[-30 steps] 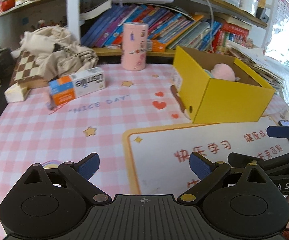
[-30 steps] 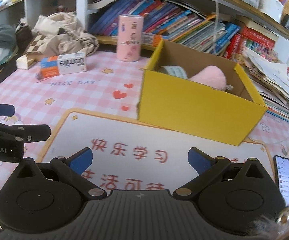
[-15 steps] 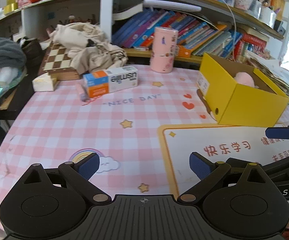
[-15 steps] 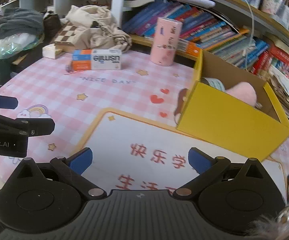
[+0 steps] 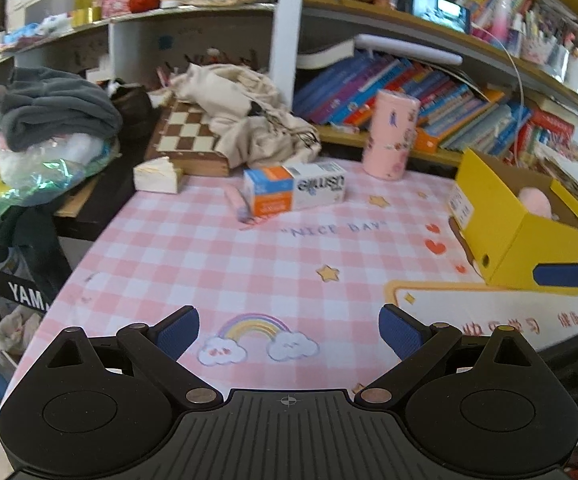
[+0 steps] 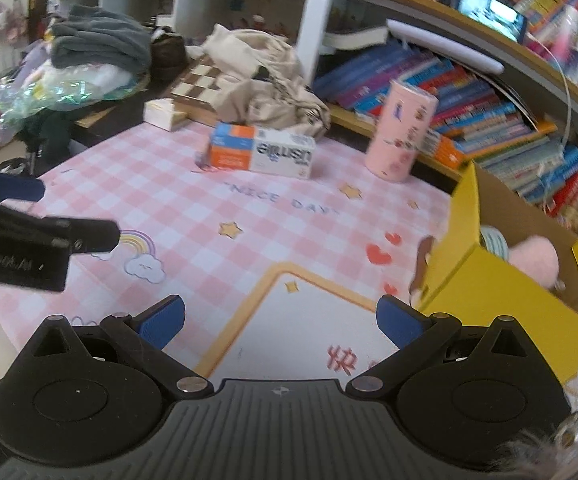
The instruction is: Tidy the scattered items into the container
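Jaws wide on both grippers — L gripper (image 5: 289, 330); R gripper (image 6: 279, 320); nothing held.

both grippers hang side by side above the table — left gripper (image 5: 289, 330) jaws spread wide, right gripper (image 6: 281, 320) likewise, each gripping nothing.

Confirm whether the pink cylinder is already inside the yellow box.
No, the pink cylinder stands upright on the table, apart from the yellow box.
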A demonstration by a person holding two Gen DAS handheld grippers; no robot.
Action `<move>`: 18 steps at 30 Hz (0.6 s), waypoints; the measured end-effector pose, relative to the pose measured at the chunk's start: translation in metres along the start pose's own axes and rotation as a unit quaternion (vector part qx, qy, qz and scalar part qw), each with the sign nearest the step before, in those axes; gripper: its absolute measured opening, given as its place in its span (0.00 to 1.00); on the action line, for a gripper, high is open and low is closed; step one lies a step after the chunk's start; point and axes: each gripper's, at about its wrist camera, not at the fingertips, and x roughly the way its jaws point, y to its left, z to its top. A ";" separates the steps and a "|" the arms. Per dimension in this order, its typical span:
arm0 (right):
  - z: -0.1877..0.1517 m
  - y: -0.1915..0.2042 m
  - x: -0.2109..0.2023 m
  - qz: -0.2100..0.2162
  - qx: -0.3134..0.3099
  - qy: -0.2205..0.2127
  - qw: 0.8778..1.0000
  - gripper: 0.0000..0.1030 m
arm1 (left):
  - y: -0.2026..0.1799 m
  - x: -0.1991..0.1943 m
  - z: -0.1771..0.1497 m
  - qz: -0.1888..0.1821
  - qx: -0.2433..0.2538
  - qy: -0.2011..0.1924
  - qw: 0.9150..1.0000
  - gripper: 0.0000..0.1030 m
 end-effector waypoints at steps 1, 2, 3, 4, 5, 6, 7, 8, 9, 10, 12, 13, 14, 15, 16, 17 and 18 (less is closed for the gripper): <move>0.001 0.001 0.000 0.000 -0.003 -0.002 1.000 1.00 | 0.000 0.001 0.001 -0.001 -0.002 0.000 1.000 0.95; 0.002 0.002 0.000 0.001 -0.006 -0.003 1.000 1.00 | 0.001 0.002 0.001 -0.002 -0.005 0.001 1.000 0.95; 0.002 0.001 0.001 0.000 -0.006 -0.004 1.000 1.00 | 0.001 0.003 0.001 -0.004 -0.004 0.003 1.000 0.95; 0.003 0.000 0.001 0.000 -0.004 -0.005 1.000 1.00 | 0.000 0.004 0.001 -0.006 -0.002 0.006 1.000 0.95; 0.004 -0.001 0.003 -0.001 -0.001 -0.004 1.000 1.00 | -0.001 0.005 0.001 -0.006 0.001 0.008 1.000 0.96; 0.005 -0.002 0.004 -0.001 0.003 -0.003 1.000 1.00 | -0.002 0.006 0.001 -0.007 0.004 0.009 1.000 0.95; 0.006 -0.003 0.007 -0.001 0.005 -0.002 1.000 1.00 | -0.002 0.008 0.002 -0.007 0.005 0.010 1.000 0.95; 0.006 -0.004 0.009 0.000 0.007 0.000 1.000 1.00 | -0.002 0.009 0.002 -0.006 0.005 0.010 1.000 0.96; 0.007 -0.005 0.011 0.001 0.007 0.001 1.000 1.00 | -0.001 0.011 0.003 -0.005 0.004 0.010 1.000 0.95; 0.008 -0.005 0.013 0.002 0.006 0.001 1.000 1.00 | 0.000 0.012 0.004 -0.003 0.002 0.011 1.000 0.95; 0.010 -0.005 0.018 0.006 0.003 0.000 1.000 1.00 | 0.002 0.016 0.005 0.002 -0.001 0.014 1.000 0.95; 0.011 -0.005 0.020 0.008 0.002 0.000 1.000 1.00 | 0.003 0.018 0.007 0.004 -0.002 0.014 1.000 0.95; 0.013 -0.005 0.023 0.010 0.000 0.000 1.000 1.00 | 0.004 0.020 0.009 0.007 -0.003 0.013 1.000 0.95; 0.014 -0.005 0.026 0.011 -0.001 0.000 1.000 1.00 | 0.005 0.022 0.010 0.008 -0.003 0.013 1.000 0.95; 0.016 -0.006 0.029 0.012 -0.001 0.001 1.000 1.00 | 0.005 0.025 0.012 0.010 -0.004 0.013 1.000 0.95; 0.017 -0.007 0.032 0.013 -0.002 0.002 1.000 1.00 | 0.005 0.028 0.014 0.011 -0.005 0.014 1.000 0.96; 0.018 -0.008 0.035 0.014 -0.002 0.003 1.000 1.00 | 0.006 0.031 0.015 0.011 -0.007 0.015 1.000 0.95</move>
